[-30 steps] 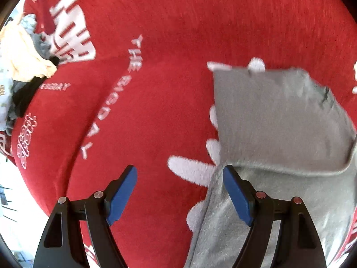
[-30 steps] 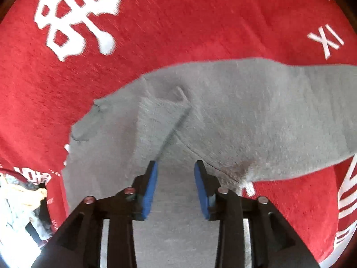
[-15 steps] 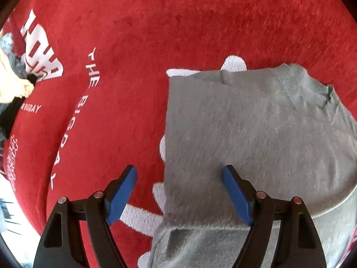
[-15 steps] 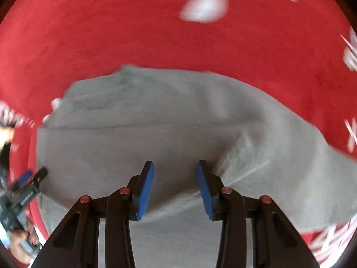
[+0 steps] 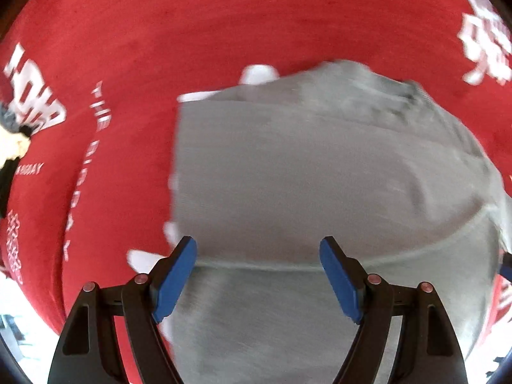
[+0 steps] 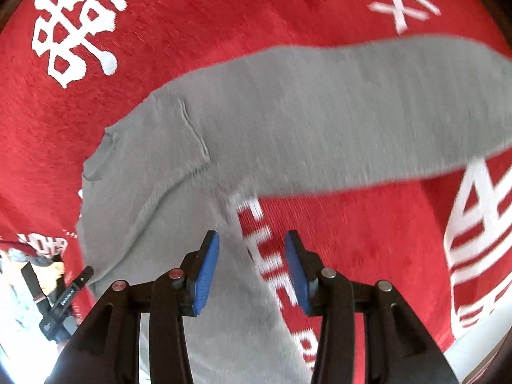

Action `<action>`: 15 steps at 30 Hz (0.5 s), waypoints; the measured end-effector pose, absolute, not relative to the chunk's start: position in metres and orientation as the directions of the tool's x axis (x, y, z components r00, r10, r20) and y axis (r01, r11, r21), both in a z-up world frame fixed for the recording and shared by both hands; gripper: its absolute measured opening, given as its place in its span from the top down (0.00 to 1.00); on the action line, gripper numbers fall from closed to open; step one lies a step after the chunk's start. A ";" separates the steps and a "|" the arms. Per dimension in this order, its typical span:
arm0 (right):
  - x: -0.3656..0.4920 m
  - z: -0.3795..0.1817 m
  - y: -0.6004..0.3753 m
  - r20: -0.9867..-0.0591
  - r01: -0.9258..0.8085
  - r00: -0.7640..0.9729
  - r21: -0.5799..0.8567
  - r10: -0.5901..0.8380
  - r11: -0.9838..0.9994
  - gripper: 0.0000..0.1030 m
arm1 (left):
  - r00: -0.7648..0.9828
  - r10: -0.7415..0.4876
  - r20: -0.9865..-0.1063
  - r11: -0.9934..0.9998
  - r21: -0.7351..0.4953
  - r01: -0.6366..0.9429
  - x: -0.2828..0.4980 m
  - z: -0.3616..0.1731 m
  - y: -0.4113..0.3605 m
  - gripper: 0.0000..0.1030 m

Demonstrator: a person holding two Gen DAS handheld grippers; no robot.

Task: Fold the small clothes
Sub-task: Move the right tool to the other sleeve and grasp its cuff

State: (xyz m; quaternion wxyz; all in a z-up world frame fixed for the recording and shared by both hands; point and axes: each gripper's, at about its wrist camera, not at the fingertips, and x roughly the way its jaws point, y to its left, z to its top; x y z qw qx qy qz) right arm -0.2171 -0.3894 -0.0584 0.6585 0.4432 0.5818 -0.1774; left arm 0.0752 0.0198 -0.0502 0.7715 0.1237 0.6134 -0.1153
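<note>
Left wrist view, cloth: a red plush cloth with white printed lettering fills the frame as the work surface.
Left wrist view, garment: a small grey knitted sweater lies on the cloth, partly folded, one layer's edge running crosswise just ahead of the fingertips; its neckline sits at the far right.
Left wrist view, gripper: the left gripper hangs over the near part of the sweater, its blue-padded jaws spread wide with nothing between them.
Left wrist view, margin: a heap of other clothes shows at the far left edge.

Right wrist view, garment: the grey sweater has one long sleeve stretched flat toward the right across the red cloth.
Right wrist view, gripper: the right gripper hovers above the sweater's edge below the armpit, jaws apart and holding nothing.
Right wrist view, margin: the left gripper appears small at the lower left.
</note>
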 end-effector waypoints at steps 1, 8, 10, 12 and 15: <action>-0.222 -0.060 -0.390 -0.921 0.754 0.262 0.382 0.289 0.535 0.55 | 0.210 -0.040 -0.977 0.938 0.036 0.346 0.069 -0.048 0.010 0.22; -0.271 -0.059 -0.415 -0.910 0.795 0.297 0.404 0.291 0.453 0.55 | 0.133 -0.121 -0.984 0.903 -0.054 0.426 0.030 -0.047 -0.063 0.22; -0.285 -0.062 -0.428 -0.904 0.815 0.323 0.416 0.280 0.403 0.55 | 0.108 -0.133 -0.985 0.892 -0.071 0.446 0.019 -0.051 -0.085 0.22; -0.297 -0.065 -0.441 -0.900 0.833 0.348 0.425 0.262 0.353 0.54 | 0.087 -0.145 -0.986 0.875 -0.087 0.476 0.007 -0.054 -0.110 0.22; -0.325 -0.066 -0.469 -0.896 0.857 0.384 0.435 0.221 0.277 0.53 | 0.073 -0.155 -0.985 0.850 -0.096 0.517 -0.006 -0.057 -0.141 0.22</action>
